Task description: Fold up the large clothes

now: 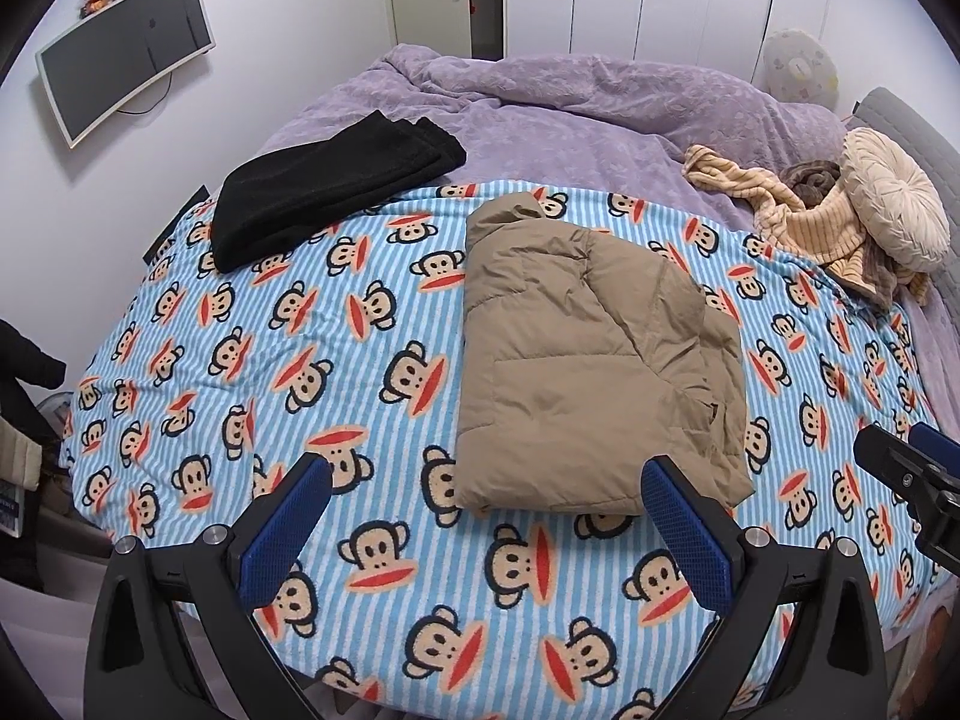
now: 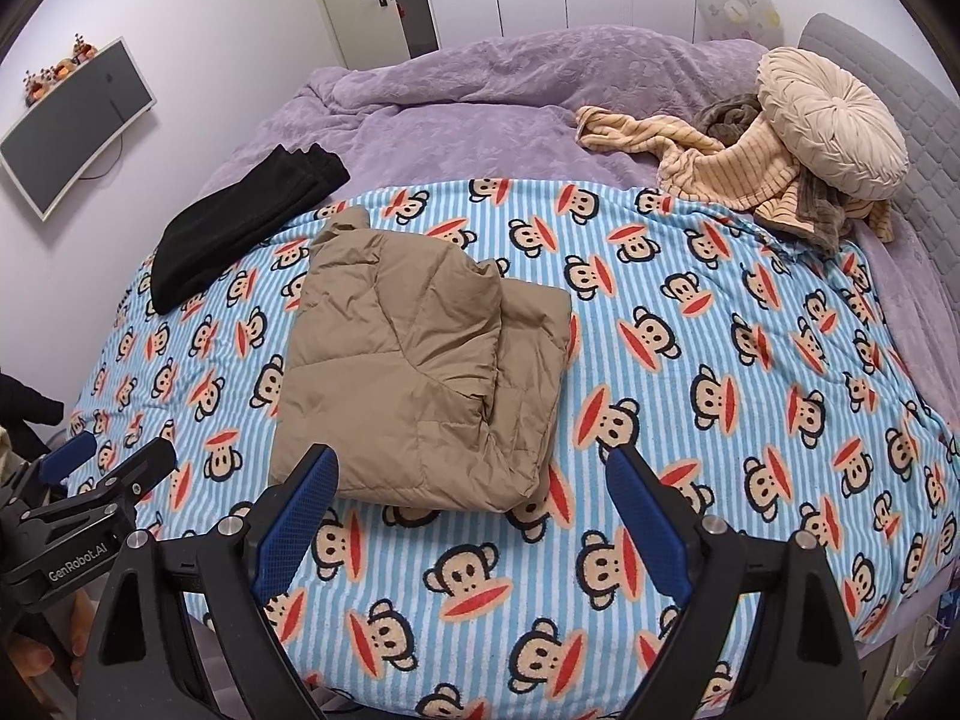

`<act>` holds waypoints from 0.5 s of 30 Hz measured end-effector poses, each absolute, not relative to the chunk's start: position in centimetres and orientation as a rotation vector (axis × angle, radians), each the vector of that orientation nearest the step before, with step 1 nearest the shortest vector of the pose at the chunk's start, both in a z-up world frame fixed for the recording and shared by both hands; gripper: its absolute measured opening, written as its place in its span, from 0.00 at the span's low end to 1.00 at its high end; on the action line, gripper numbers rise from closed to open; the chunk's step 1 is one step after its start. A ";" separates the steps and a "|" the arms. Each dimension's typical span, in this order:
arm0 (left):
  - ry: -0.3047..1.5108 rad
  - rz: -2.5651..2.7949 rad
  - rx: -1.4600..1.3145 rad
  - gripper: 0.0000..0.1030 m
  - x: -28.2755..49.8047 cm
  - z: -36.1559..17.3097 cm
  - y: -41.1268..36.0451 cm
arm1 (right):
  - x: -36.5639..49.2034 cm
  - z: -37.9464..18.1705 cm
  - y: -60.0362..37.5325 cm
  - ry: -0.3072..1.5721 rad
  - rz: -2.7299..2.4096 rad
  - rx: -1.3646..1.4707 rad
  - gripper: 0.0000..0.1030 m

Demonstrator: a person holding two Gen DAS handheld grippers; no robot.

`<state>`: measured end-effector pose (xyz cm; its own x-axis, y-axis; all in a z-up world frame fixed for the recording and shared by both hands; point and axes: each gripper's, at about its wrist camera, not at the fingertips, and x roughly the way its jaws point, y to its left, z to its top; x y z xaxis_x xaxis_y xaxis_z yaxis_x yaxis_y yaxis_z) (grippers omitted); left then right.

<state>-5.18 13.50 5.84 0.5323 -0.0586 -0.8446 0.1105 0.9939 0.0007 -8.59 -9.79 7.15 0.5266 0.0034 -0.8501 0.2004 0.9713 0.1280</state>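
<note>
A tan puffer jacket [image 1: 576, 360] [image 2: 414, 372] lies folded into a rough rectangle on the blue-striped monkey-print blanket [image 1: 270, 360] [image 2: 690, 360]. A folded black garment [image 1: 324, 186] [image 2: 240, 222] rests at the blanket's far left corner. My left gripper [image 1: 486, 474] hovers open over the blanket's near edge, its right fingertip just in front of the jacket's near hem. My right gripper [image 2: 474, 462] is open too, its left fingertip overlapping the jacket's near hem in view. Nothing is held. Each gripper shows at the edge of the other's view.
A purple duvet [image 1: 570, 102] covers the far half of the bed. A heap of striped cream clothes [image 2: 720, 162] and a round cream cushion [image 2: 834, 120] sit at the far right by the grey headboard [image 2: 888, 90]. A wall screen [image 1: 126, 48] hangs left.
</note>
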 end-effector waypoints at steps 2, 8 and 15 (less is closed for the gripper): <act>1.004 -0.101 0.058 1.00 -5.2 5.9 13.5 | -8.5 7.1 -9.9 1.013 -0.117 0.221 0.90; 1.002 -0.101 0.059 1.00 -5.2 6.0 13.5 | -8.7 7.1 -9.8 1.014 -0.114 0.222 0.90; 1.004 -0.099 0.056 1.00 -5.3 6.1 13.3 | -8.8 7.0 -9.9 1.016 -0.114 0.223 0.90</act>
<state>-5.28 13.32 6.06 0.5331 -0.0570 -0.8441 0.1087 0.9941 0.0015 -8.78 -9.88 6.96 0.5231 0.0086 -0.8522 0.1979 0.9714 0.1312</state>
